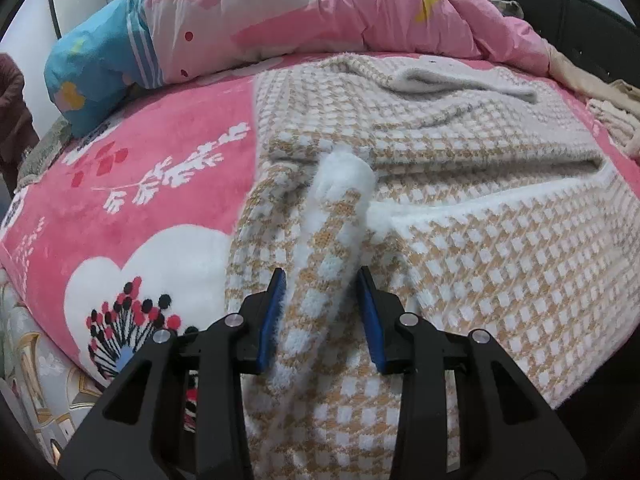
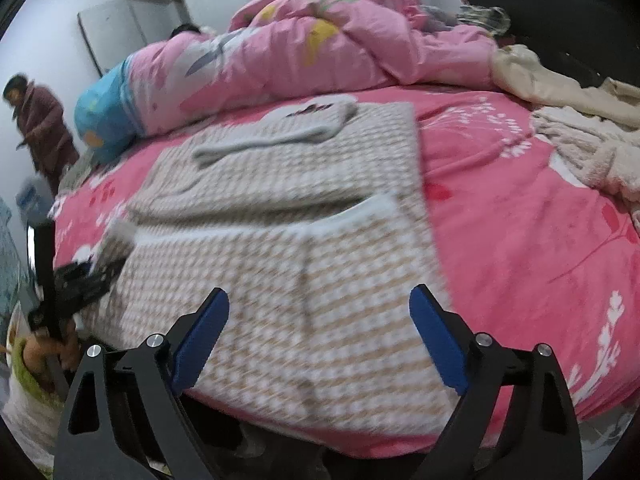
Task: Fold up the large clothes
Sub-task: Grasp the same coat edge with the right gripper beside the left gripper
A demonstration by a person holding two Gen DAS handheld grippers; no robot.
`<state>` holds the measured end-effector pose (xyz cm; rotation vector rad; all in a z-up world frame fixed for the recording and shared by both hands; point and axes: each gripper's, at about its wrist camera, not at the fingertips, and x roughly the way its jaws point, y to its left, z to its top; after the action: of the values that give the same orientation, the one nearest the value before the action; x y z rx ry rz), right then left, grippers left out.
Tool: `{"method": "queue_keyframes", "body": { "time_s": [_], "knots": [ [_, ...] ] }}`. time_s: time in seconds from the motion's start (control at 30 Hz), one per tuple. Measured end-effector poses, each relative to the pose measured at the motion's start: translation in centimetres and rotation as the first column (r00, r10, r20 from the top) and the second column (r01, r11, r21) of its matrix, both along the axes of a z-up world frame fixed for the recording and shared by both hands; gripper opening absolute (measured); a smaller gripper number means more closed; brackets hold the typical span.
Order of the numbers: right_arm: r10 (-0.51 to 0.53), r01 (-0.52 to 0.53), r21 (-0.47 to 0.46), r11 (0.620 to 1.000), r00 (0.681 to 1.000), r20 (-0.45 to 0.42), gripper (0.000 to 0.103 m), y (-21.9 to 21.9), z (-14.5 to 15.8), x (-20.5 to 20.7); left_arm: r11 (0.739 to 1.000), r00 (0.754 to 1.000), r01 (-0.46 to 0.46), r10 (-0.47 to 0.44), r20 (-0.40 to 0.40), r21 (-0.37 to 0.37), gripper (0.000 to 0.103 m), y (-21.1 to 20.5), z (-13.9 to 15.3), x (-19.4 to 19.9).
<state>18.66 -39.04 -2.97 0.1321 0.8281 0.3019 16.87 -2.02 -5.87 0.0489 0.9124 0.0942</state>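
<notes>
Sweater sleeve [image 1: 320, 264] in left gripper [image 1: 322, 280], right gripper [image 2: 320, 300] wide.

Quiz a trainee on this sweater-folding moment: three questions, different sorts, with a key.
1. True or false: the right gripper is shut.
2. What lies between the left gripper's fingers? A quilt, B sleeve, C towel.
3. What colour is the blanket under the sweater?
Key: 1 false; 2 B; 3 pink.
</notes>
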Motion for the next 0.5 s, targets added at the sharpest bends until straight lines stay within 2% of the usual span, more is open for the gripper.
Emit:
{"method": "queue_keyframes", "body": {
  "time_s": [0.33, 0.5],
  "knots": [
    [0.073, -0.070, 0.035, 0.997, 0.995, -0.069, 0.070, -0.6, -1.4, 7.2, 1.000, 1.000, -0.003, 0.003, -0.012, 0.014, 0.035, -0.3, -0.3, 0.2],
    [0.097, -0.090, 0.060, 0.994, 0.987, -0.126, 0.064, -0.6, -2.6, 8.4, 1.000, 1.000, -0.003, 0.003, -0.013, 0.014, 0.035, -0.1, -0.4, 0.3]
  ]
}}
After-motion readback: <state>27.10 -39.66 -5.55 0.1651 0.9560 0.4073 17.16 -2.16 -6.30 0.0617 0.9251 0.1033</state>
